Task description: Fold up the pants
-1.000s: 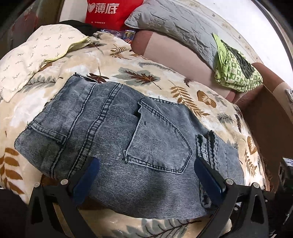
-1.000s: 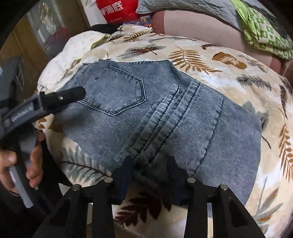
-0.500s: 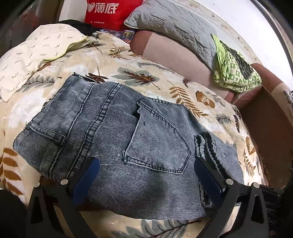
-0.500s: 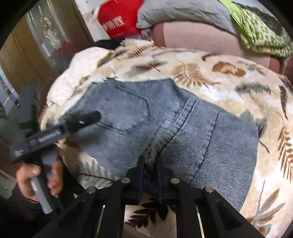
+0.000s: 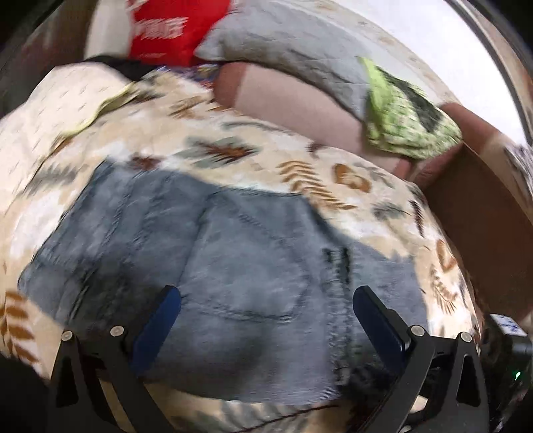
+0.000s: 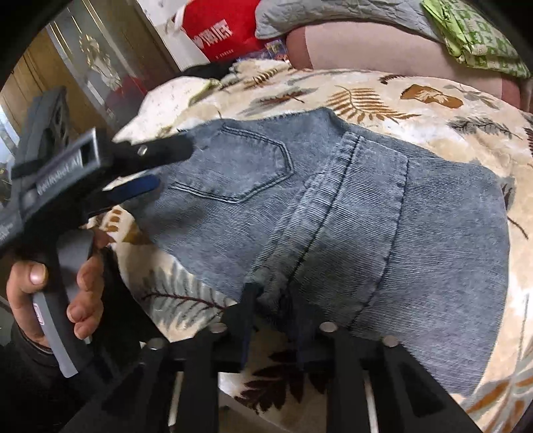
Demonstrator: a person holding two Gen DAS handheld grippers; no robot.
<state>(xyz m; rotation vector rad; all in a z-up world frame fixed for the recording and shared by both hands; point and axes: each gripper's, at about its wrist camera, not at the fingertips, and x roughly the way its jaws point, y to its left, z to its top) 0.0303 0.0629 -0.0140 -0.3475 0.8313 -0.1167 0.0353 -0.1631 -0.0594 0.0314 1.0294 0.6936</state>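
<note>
The grey-blue denim pants (image 5: 233,266) lie folded flat on a leaf-patterned blanket (image 5: 233,160), back pocket up; they also show in the right wrist view (image 6: 349,216). My left gripper (image 5: 266,319) is open, its fingers spread wide just above the near edge of the pants, holding nothing; it also shows in the right wrist view (image 6: 160,166) at the pants' left edge. My right gripper (image 6: 276,316) is at the near edge of the pants by the thick seam, its fingers a little apart with denim between them.
A cream pillow (image 5: 50,110) lies at the left of the bed. A grey pillow (image 5: 293,43), a red bag (image 5: 173,30) and a folded green cloth (image 5: 406,113) sit at the back. A wooden cabinet (image 6: 66,83) stands on the left.
My right gripper, clamped on the seam half a second ago, has parted its fingers slightly. The bunched seam has flattened. The left view has shifted and blurred as the left gripper moves.
</note>
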